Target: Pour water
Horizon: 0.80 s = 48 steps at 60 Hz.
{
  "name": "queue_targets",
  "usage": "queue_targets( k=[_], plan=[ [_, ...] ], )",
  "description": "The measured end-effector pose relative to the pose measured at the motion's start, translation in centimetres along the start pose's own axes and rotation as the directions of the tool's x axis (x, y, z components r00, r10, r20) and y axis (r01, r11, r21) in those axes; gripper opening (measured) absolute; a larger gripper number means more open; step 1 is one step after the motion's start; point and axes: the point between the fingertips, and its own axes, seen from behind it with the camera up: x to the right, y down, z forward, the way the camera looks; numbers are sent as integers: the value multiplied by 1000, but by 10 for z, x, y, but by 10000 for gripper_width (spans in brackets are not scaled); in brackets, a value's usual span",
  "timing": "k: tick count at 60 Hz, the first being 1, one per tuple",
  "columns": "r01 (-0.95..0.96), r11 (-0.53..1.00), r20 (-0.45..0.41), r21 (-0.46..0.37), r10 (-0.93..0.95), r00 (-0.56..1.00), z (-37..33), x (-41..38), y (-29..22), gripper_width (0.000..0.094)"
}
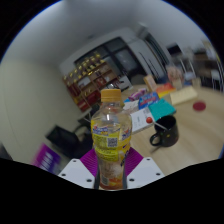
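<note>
A clear plastic bottle (pixel 110 140) with an orange cap and a yellow label stands upright between my two fingers. My gripper (pixel 111 168) is shut on the bottle, and both purple pads (pixel 90 160) press against its lower half. The bottle holds pale liquid. A black mug (pixel 165 130) stands on the wooden table (pixel 195 140) to the right, beyond the fingers.
Colourful boxes and papers (pixel 150 100) lie on the table behind the mug. A red round item (pixel 200 104) lies farther right. Shelves with goods (pixel 90 72) stand at the back. A dark chair (pixel 68 138) and a purple box (pixel 47 157) are to the left.
</note>
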Motion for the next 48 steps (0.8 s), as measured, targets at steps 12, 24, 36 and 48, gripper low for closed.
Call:
queue_targets(
  k=[12,24,36,48],
  plan=[
    [-715,674,129,-188,738,662,22,-12,-37,308],
    [-921,166,97,-353,985,140,6,-27,-52,310],
    [-917,-120,95,-381,981,-168,-13,-27,-69,309],
    [-909,-156,81,-387,976,-202,-40,-30,-70,309]
  ],
)
